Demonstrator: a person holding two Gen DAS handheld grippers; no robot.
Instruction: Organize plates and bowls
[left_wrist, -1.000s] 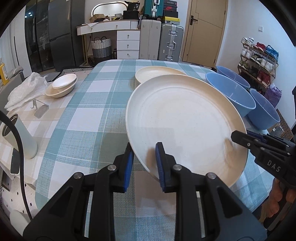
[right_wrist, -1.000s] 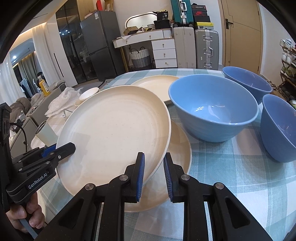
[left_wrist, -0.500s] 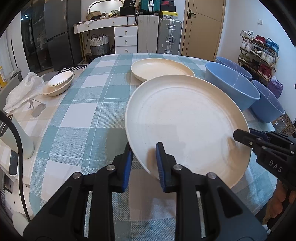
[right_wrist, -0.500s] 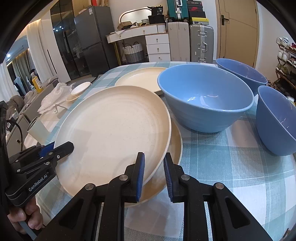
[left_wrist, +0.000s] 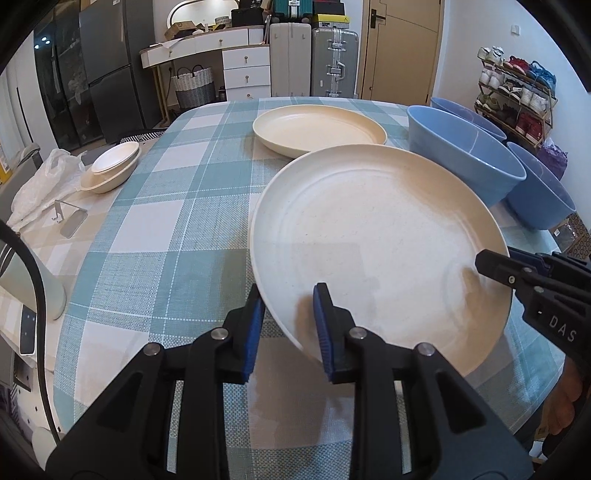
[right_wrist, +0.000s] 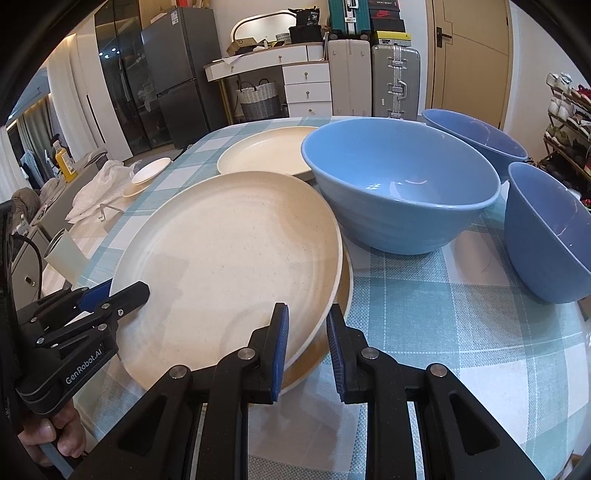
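Observation:
A large cream plate (left_wrist: 376, 243) is held tilted just above a second cream plate (right_wrist: 332, 332) lying on the checked tablecloth. My left gripper (left_wrist: 286, 325) is shut on the held plate's near left rim. My right gripper (right_wrist: 306, 343) is shut on the opposite rim (right_wrist: 317, 325). A third cream plate (left_wrist: 317, 127) lies farther back. Three blue bowls stand at the right: a big one (right_wrist: 399, 184), one behind it (right_wrist: 476, 133) and one at the right edge (right_wrist: 546, 236).
Small stacked cream dishes (left_wrist: 110, 166), a white plastic bag (left_wrist: 40, 184) and a metal stand (left_wrist: 68, 218) lie at the table's left. A pale cup (left_wrist: 22, 280) stands at the near left edge. Shoe rack (left_wrist: 517, 96) is at the right.
The held plate has come down lower and closer over the plate lying on the table. Both grippers keep their hold on its rim.

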